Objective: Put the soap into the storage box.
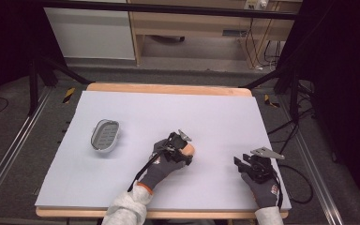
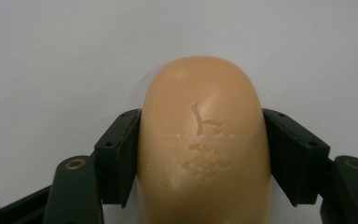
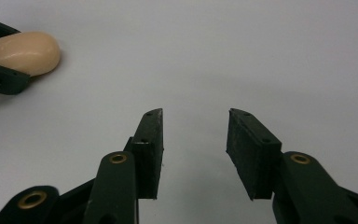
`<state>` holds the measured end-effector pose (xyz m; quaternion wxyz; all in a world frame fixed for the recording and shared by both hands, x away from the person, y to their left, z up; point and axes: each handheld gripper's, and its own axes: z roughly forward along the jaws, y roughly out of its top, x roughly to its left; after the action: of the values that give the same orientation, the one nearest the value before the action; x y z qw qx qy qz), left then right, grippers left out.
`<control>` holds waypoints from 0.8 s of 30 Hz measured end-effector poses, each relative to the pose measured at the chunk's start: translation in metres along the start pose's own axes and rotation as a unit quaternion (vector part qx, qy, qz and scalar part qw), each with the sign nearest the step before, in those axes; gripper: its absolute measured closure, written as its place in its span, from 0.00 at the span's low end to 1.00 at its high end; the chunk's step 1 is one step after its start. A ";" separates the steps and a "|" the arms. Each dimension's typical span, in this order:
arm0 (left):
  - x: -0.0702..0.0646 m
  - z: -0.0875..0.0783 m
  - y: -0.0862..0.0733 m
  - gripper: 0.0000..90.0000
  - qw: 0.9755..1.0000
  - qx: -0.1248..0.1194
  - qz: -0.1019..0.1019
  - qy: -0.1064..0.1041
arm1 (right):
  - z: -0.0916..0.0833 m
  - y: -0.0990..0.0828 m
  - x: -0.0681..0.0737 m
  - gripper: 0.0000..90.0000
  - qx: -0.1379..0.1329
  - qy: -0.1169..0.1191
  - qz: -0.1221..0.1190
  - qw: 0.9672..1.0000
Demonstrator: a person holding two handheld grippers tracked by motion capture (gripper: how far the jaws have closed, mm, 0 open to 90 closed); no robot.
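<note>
- Left tongs (image 2: 200, 154) clamped on soap (image 2: 203, 140), mid-desk (image 1: 136, 112), low over the surface
- Right tongs (image 3: 193, 149) apart, holding nothing, resting at desk's right
- Soap dish (image 1: 105, 136) sits empty, well left; carry and drop still to do

Wooden counter (image 1: 168, 88) under pale lavender sheet. Grey floor (image 1: 9, 126) around, metal rails along both sides. Light wood cabinet (image 1: 192, 23) behind, white panel (image 1: 89, 33) beside it. Black drapes at edges, cables at right.
</note>
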<state>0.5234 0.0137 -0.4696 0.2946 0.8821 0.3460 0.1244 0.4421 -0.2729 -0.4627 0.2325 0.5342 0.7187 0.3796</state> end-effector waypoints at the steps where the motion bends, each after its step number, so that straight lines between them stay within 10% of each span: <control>1: 0.000 0.000 0.001 0.35 1.000 0.002 0.000 0.000 | 0.000 0.000 0.000 0.62 0.001 0.000 0.000 1.000; 24: -0.002 -0.024 0.002 0.36 1.000 -0.004 -0.007 -0.009 | -0.002 -0.001 -0.001 0.62 -0.004 0.003 0.006 1.000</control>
<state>0.5134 0.0216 -0.4492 0.3018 0.8795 0.3491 0.1160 0.4407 -0.2749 -0.4620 0.2301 0.5362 0.7147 0.3857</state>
